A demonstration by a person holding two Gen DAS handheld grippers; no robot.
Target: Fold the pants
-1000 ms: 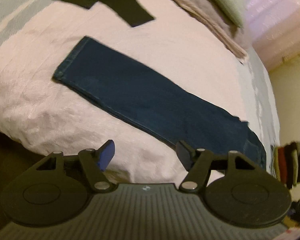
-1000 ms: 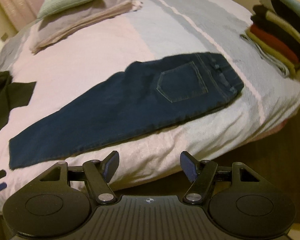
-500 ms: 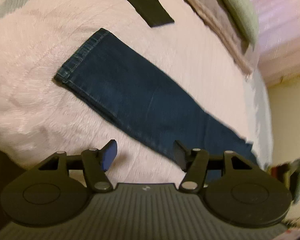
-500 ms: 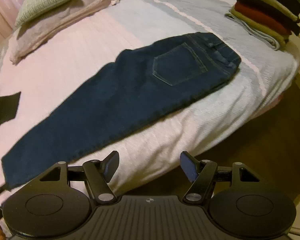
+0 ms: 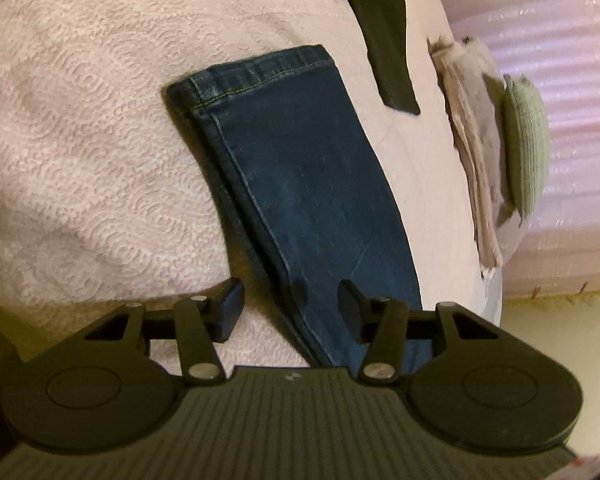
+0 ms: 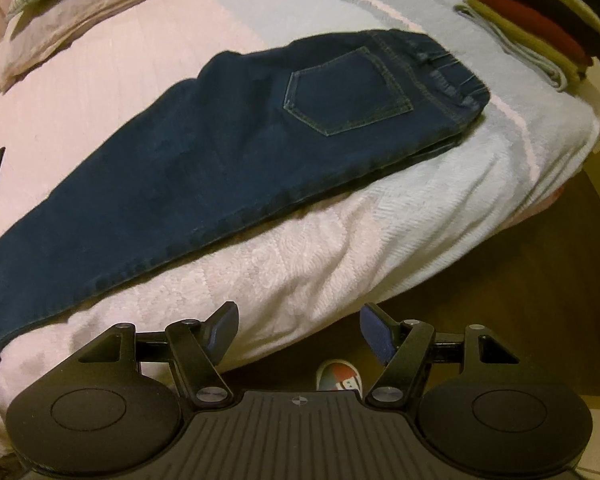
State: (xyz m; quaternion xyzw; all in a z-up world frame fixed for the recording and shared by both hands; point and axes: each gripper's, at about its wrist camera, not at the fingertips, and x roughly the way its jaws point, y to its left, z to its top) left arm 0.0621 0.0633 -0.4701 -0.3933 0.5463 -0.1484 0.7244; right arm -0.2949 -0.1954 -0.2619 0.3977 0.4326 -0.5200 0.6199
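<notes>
The pants (image 6: 228,152) lie flat on the bed (image 6: 300,264), already doubled lengthwise with one leg on the other, running along its near edge from the waistband (image 6: 448,72) by the stack of folded clothes (image 6: 540,28) at one corner to the hem (image 5: 256,76) at the other end; the crosswise folds look still to do. The left claw (image 5: 290,308) is closing over the leg's near seam, denim between its jaws but not yet pinched. The right claw (image 6: 298,330) hangs wide open and empty over the bed's near edge, short of the pants.
</notes>
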